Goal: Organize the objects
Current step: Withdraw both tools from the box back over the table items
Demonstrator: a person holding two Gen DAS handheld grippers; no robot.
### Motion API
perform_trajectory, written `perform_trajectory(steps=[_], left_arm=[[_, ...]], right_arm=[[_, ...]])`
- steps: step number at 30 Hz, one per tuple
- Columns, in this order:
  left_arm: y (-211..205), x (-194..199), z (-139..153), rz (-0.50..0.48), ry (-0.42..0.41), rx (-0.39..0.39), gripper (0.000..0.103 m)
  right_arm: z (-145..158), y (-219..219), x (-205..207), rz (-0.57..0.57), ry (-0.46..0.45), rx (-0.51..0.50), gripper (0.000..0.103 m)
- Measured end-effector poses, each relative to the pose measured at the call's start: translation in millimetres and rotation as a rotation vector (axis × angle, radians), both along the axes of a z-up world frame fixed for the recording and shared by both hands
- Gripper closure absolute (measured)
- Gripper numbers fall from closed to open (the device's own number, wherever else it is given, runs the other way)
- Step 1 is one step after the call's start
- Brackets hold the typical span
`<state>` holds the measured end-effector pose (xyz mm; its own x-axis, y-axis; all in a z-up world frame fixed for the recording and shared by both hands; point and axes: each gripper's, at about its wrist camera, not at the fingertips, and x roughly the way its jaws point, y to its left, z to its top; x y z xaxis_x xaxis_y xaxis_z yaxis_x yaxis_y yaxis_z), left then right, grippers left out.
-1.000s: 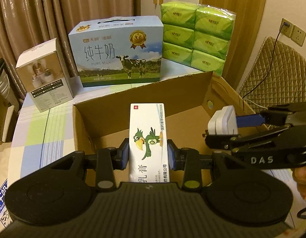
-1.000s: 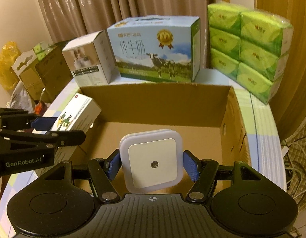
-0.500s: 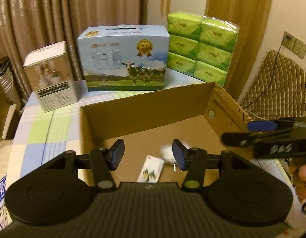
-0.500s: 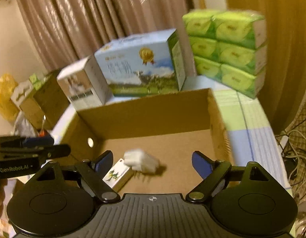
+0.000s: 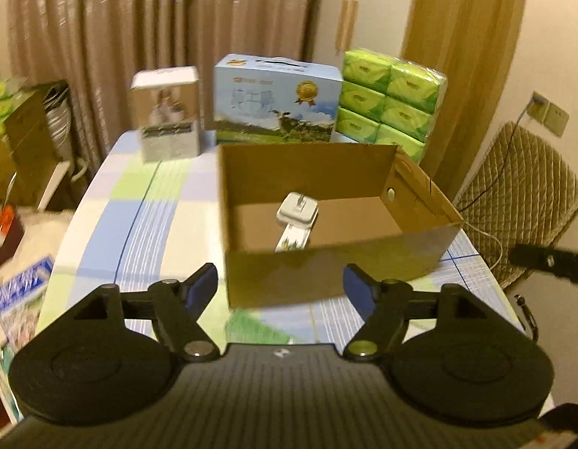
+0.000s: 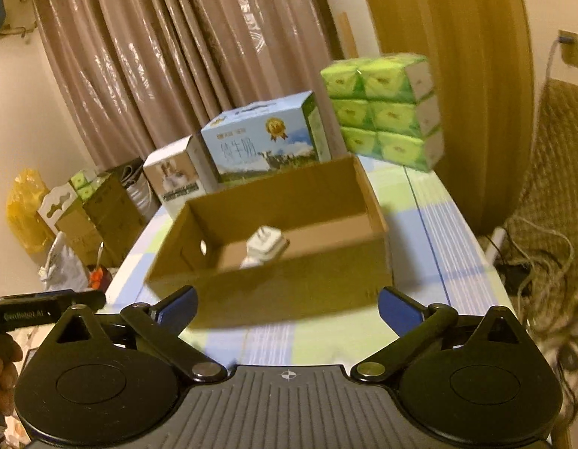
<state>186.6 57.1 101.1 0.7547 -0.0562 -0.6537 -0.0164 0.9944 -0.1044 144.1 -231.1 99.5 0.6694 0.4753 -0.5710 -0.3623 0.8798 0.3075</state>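
An open cardboard box (image 5: 337,265) stands on the checked tablecloth; it also shows in the right wrist view (image 6: 289,284). Inside it a white square night light (image 5: 297,207) lies on top of a white medicine carton with a green bird (image 5: 293,237). The night light (image 6: 265,244) also shows in the right wrist view, the carton mostly hidden under it. My left gripper (image 5: 280,287) is open and empty, in front of the box. My right gripper (image 6: 287,305) is open and empty, in front of the box too.
Behind the box stand a blue milk carton case (image 5: 276,99), a small white product box (image 5: 168,114) and a stack of green tissue packs (image 5: 390,99). A quilted chair (image 5: 521,194) is at the right. Boxes and bags (image 6: 83,209) lie left of the table.
Both grippers opened and dropped the medicine carton and night light into the box. Both then pulled back and up, away from the box.
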Motion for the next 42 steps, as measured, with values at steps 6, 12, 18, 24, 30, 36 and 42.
perform_trajectory(steps=[6,12,18,24,30,36,42], left_arm=[[0,-64,-9,0.051,-0.003,0.004,0.022],[-5,-109,-24,0.066,0.014,0.02,0.016],[-4,-135,-40,0.075,0.054,0.003,0.012],[-6,-144,-47,0.075,0.067,0.026,0.008],[-4,-144,-53,0.084,0.071,0.037,0.005],[-6,-140,-60,0.075,0.082,0.052,0.004],[-9,-133,-71,0.048,0.099,0.063,0.004]], right_arm=[[-13,-16,-60,-0.018,0.02,-0.016,0.002],[-30,-27,-101,-0.036,0.034,-0.047,0.002],[-46,-27,-131,-0.021,0.041,-0.098,0.002],[-54,-29,-139,-0.022,0.049,-0.121,0.002],[-57,-30,-138,-0.025,0.053,-0.127,0.002],[-62,-30,-136,-0.029,0.062,-0.127,0.002],[-69,-29,-128,-0.024,0.06,-0.15,0.003]])
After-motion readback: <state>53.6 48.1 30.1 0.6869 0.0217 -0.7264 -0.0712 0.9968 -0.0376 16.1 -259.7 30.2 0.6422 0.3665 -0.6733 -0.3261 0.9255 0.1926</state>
